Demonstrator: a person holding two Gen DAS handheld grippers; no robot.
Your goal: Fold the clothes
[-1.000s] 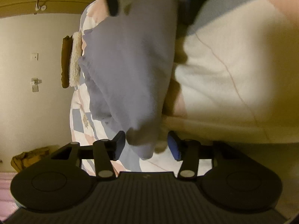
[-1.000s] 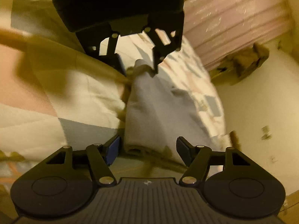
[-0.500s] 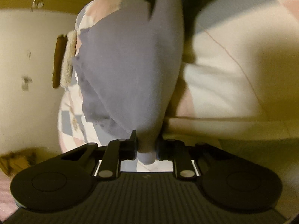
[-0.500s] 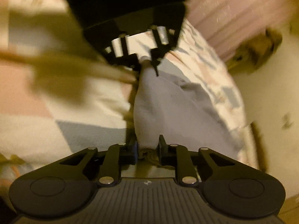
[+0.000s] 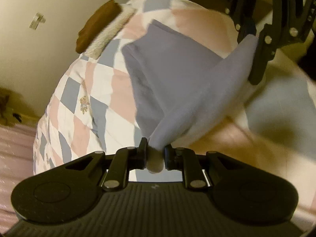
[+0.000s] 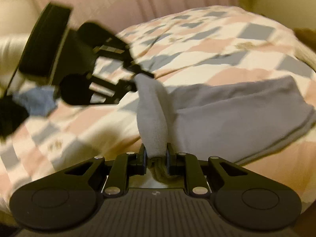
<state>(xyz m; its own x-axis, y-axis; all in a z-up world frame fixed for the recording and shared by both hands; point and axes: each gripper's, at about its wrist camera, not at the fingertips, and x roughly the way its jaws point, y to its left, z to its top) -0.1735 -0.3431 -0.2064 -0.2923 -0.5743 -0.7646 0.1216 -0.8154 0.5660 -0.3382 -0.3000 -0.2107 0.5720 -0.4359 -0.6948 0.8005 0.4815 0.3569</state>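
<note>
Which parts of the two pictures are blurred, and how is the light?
Left wrist view: warm, dim light; the quilt at left is sharp, the lower right smears, and the left gripper is crisp on the grey garment. Right wrist view: the left gripper and the quilt are motion-blurred, the right gripper is sharp; both views bend at the edges.

Both tongs, right [image 6: 156, 155] and left [image 6: 141, 77], pinch the grey garment [image 6: 227, 116] above the checked quilt [image 6: 207, 45].
</note>
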